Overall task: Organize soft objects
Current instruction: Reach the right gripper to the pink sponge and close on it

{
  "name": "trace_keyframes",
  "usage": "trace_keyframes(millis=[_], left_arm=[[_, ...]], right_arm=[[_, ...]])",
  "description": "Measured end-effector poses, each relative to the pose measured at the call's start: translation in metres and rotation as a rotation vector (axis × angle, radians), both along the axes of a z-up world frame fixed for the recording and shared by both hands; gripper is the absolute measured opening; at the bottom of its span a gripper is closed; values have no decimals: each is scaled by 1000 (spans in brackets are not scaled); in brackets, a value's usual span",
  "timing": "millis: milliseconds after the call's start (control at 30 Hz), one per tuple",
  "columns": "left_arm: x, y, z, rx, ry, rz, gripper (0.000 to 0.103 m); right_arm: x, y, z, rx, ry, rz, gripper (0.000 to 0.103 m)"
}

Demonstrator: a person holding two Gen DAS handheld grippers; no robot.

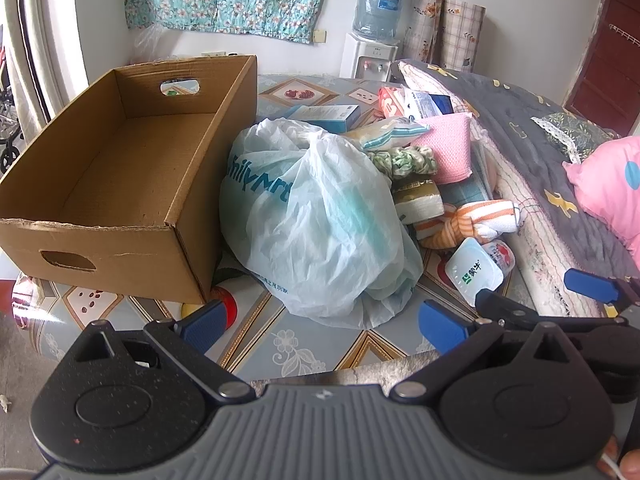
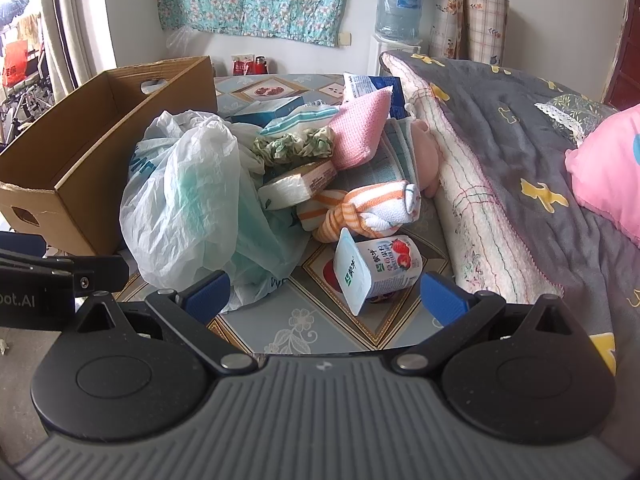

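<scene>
An empty cardboard box point(image 1: 132, 176) point(image 2: 80, 148) sits on the left of the patterned table. Beside it lies a white plastic bag point(image 1: 320, 216) point(image 2: 188, 200), then a heap: a pink cloth pad point(image 1: 444, 148) point(image 2: 356, 132), a green-white scrunchie point(image 1: 404, 160) point(image 2: 296, 144), a tissue pack point(image 1: 420, 200) point(image 2: 296, 188) and an orange-striped knotted towel point(image 1: 468, 224) point(image 2: 360, 212). A yoghurt cup point(image 1: 476, 268) point(image 2: 376, 272) lies on its side. My left gripper point(image 1: 324, 324) is open, just short of the bag. My right gripper point(image 2: 324, 296) is open, close in front of the yoghurt cup.
A folded quilt point(image 1: 540, 184) point(image 2: 500, 160) and a pink pillow point(image 2: 612, 176) fill the right side. Blue boxes point(image 1: 324, 116) and packets lie behind the heap. A water dispenser point(image 1: 372, 40) stands at the back wall. The table's front edge point(image 2: 320, 344) is near both grippers.
</scene>
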State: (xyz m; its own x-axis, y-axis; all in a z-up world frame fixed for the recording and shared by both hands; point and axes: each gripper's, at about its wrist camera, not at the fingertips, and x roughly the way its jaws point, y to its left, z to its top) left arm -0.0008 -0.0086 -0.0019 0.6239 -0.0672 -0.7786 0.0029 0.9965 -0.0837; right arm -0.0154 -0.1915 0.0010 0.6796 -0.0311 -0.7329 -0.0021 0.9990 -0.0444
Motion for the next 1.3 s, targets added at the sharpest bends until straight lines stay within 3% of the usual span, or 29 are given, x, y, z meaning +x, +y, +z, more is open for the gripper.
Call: trace_keyframes(millis=[333, 567, 767, 967, 1067, 1133, 1300], left_arm=[[4, -3, -9, 6, 3, -23, 102], [17, -12, 4, 62, -68, -102, 102], [44, -21, 24, 52, -173, -195, 102], [86, -43, 37, 56, -284, -276, 100], [111, -54, 33, 25, -306, -303, 94], [128, -58, 29, -7, -299, -314, 87], [166, -66, 15, -62, -222, -340, 66]], right_arm=[[3, -15, -9, 54, 13, -32, 102], [17, -46, 7, 81, -28, -58, 102], [55, -83, 38, 137, -73, -52, 102], [126, -110, 46, 296, -58, -8, 101], [165, -115, 35, 334, -16, 4, 92], [187, -118, 24, 367, 26, 5, 77], [224, -124, -6, 422, 102, 3, 51]])
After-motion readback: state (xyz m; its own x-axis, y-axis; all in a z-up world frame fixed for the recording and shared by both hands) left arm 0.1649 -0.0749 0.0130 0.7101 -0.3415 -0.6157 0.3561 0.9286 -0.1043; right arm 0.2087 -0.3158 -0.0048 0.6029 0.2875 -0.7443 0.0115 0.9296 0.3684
